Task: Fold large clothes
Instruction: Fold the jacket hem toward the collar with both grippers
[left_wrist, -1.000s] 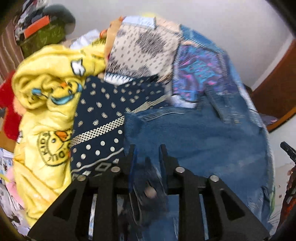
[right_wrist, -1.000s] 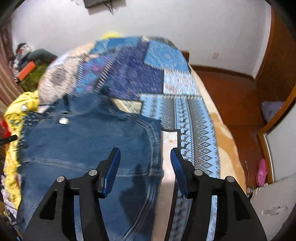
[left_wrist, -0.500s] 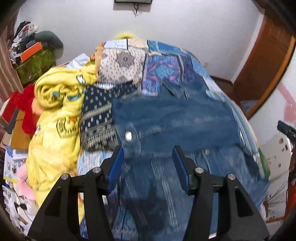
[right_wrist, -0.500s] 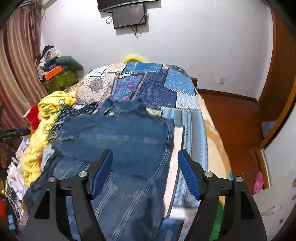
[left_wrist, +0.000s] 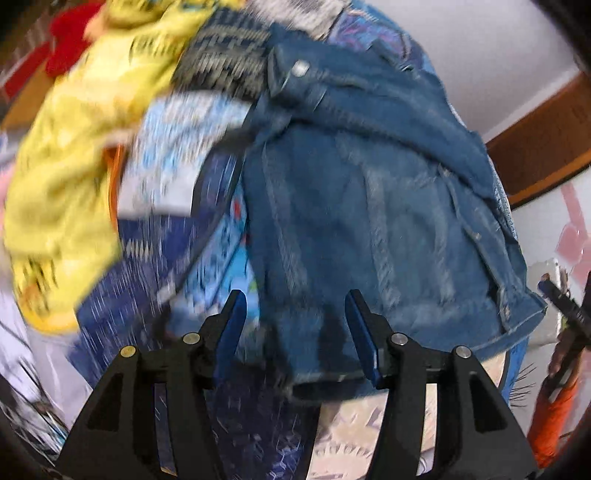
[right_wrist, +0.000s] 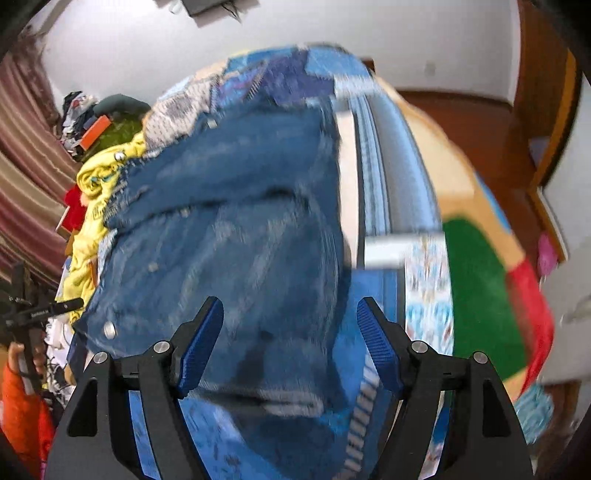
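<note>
A blue denim jacket (left_wrist: 369, 192) lies spread on the patchwork bed cover (left_wrist: 177, 147), its top part folded down over the body. My left gripper (left_wrist: 293, 306) hangs open above the jacket's near left hem, nothing between its blue pads. In the right wrist view the same denim jacket (right_wrist: 236, 236) fills the middle. My right gripper (right_wrist: 290, 314) stands open over its near right edge, holding nothing. Both views are blurred by motion.
A yellow printed garment (left_wrist: 74, 155) and a red one (left_wrist: 70, 40) are heaped left of the jacket. The bed's right edge drops to a wooden floor (right_wrist: 480, 125). A green and red cloth (right_wrist: 491, 291) lies at the bed's near right. An orange sleeve (right_wrist: 22, 406) shows far left.
The left gripper let go of the denim and opened, then both grippers drew back toward the jacket's near hem. The right gripper opened wider. The jacket's top now lies folded over.
</note>
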